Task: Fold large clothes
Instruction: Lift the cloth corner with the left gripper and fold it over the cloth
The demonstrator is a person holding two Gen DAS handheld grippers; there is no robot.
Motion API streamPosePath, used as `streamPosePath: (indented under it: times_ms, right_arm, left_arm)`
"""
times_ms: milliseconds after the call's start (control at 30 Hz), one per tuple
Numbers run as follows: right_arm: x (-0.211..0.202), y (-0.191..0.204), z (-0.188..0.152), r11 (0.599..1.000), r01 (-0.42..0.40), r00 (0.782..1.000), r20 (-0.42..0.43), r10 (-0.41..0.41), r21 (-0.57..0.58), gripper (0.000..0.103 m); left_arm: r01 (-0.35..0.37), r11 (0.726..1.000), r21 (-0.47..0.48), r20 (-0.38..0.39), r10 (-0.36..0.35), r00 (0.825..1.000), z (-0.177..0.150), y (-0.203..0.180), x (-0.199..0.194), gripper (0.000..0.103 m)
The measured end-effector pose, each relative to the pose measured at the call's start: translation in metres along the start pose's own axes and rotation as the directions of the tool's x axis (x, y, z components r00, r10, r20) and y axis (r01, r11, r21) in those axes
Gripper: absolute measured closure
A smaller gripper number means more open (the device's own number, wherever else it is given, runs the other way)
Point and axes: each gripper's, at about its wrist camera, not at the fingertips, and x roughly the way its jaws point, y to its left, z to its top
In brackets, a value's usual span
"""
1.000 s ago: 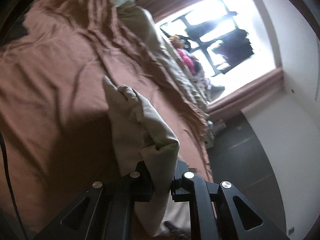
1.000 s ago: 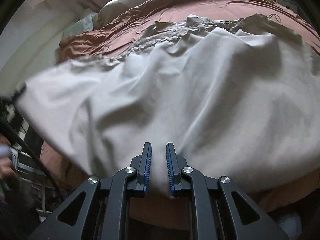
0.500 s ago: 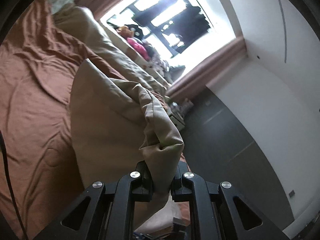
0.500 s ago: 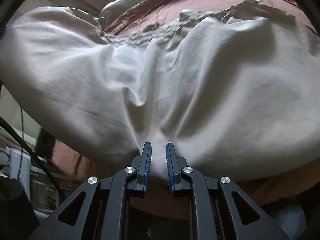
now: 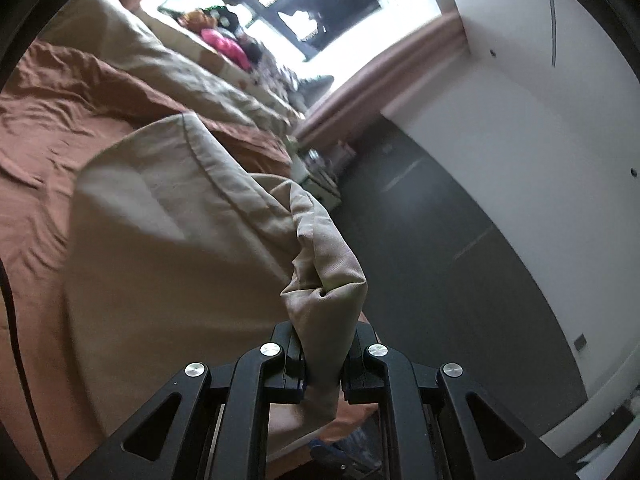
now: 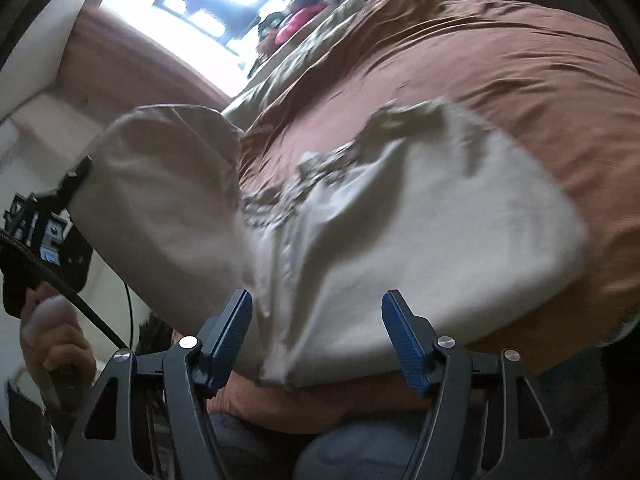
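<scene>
Now the left tongs pinch the beige garment, while the right tongs have just spread, gripping nothing.

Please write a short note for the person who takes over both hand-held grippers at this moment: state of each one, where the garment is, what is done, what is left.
Left hand-held gripper: shut on a bunched corner of the beige garment, lifted off the bed.
Right hand-held gripper: open; its jaws have just been opening, and the cloth lies between them but the pads do not press it.
Garment: partly spread on the brown bedspread, the left side raised and curling over.
Done: one fold seems under way.
Left: lay the held corner down, smooth, finish folding.
</scene>
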Motion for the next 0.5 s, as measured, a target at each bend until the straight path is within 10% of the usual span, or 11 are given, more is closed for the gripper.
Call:
streamPosePath:
  times_ms: [233,500]
  right_arm:
    - [-0.033,-0.056,-0.005,0.988,0.070,0.996,0.042,-0.076,0.140,0.037]
    - [-0.054,-0.087,-0.011,0.970,0.091,0.992,0.062,-0.107,0.224,0.037]
  left_arm:
    - [0.001,1.000,-0.007,-0.240,-0.003,0.971,-0.053,-0.009,0.116,0.091]
    - [-0.027,0.999,0.029,-0.376,0.036,0.926,-0.105,-0.014,0.158,0.091]
